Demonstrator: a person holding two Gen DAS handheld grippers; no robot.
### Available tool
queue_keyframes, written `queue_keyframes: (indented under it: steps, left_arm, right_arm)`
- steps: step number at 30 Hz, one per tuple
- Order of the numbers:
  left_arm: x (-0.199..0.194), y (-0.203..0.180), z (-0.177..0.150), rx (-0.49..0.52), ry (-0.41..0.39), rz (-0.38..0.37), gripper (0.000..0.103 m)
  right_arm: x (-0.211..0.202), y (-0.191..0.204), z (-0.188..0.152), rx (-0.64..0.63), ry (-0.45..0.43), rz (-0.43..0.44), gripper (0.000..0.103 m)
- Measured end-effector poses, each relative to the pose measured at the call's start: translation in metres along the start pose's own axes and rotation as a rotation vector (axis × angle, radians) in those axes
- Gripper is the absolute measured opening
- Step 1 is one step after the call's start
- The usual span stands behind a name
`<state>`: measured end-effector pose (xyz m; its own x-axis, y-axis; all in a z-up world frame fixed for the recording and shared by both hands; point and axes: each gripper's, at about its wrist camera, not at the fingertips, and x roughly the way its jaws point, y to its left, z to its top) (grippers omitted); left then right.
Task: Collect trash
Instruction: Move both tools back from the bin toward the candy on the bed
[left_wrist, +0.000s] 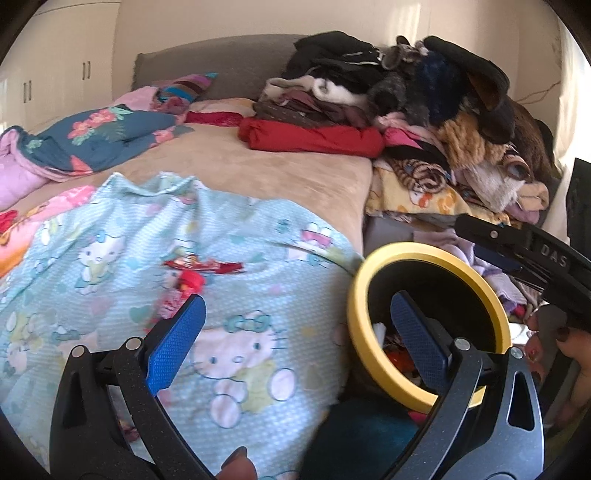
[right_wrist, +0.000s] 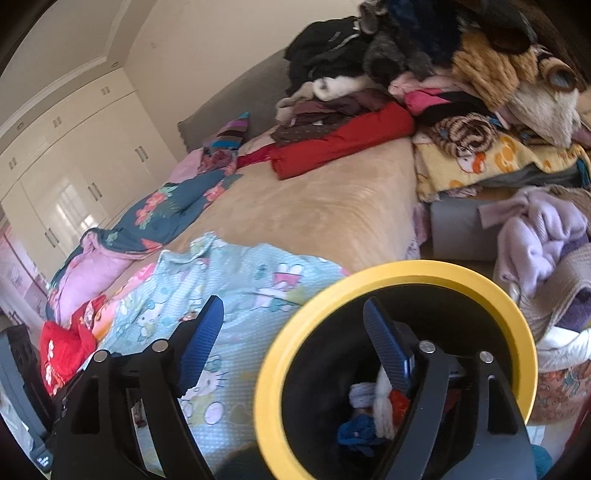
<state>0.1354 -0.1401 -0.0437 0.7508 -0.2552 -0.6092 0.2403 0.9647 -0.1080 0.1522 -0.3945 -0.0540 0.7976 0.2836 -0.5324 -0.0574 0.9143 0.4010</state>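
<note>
A black bin with a yellow rim (left_wrist: 424, 251) stands beside the bed, at the lower right of the left wrist view. In the right wrist view its rim (right_wrist: 406, 268) fills the lower right, and white, red and blue scraps (right_wrist: 384, 402) lie inside. A red wrapper (left_wrist: 203, 264) and a small red piece (left_wrist: 192, 283) lie on the pale blue cartoon-cat blanket (left_wrist: 236, 354). My left gripper (left_wrist: 295, 328) is open and empty, with the blanket under its left finger and the bin's mouth under its right. My right gripper (right_wrist: 295, 332) is open and empty too, its right finger over the bin's mouth.
A tall heap of clothes (left_wrist: 424, 92) and a folded red cloth (left_wrist: 314, 140) cover the bed's far right. A blue floral quilt (left_wrist: 96, 140) lies at the left. A lilac garment (right_wrist: 535, 236) hangs over a basket right of the bin. A hand (left_wrist: 554, 343) shows at the right edge.
</note>
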Motion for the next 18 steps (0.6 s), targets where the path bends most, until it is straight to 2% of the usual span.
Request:
queue_keyframes:
  steps: [11,18]
  left_arm:
    - [-0.014,0.054,-0.005,-0.071,-0.012,0.075,0.092]
    - [-0.017,0.106,-0.026,-0.169,0.037,0.143,0.092]
  right_arm:
    - [0.032,0.056,-0.009,-0.088,0.071,0.071,0.079]
    - [0.063,0.091,-0.021,-0.132,0.141,0.112,0.079]
